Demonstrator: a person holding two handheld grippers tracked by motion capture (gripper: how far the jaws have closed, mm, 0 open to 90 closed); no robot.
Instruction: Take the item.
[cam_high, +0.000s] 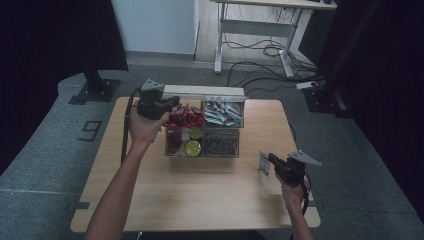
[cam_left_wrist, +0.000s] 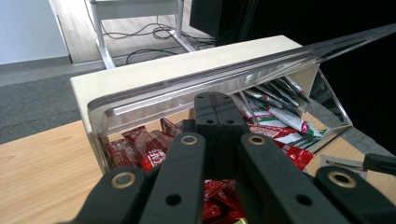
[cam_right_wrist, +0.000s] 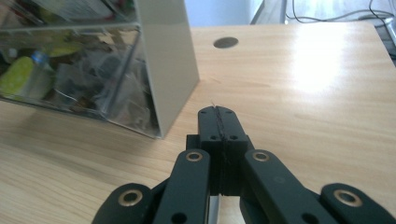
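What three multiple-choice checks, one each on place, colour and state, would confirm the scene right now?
1. Left claw is: A at the organizer's back left bin; B at the table's front edge; C off the table.
2. Packets there are: A blue; B red; C green.
3. Right claw is: A wide open; B shut, empty; C shut on a white sachet.
A, high view shows it there; B, wrappers look red; C, sachet sticks out between shut jaws.

Bare tabletop (cam_high: 200, 190) before organizer (cam_high: 202, 142)
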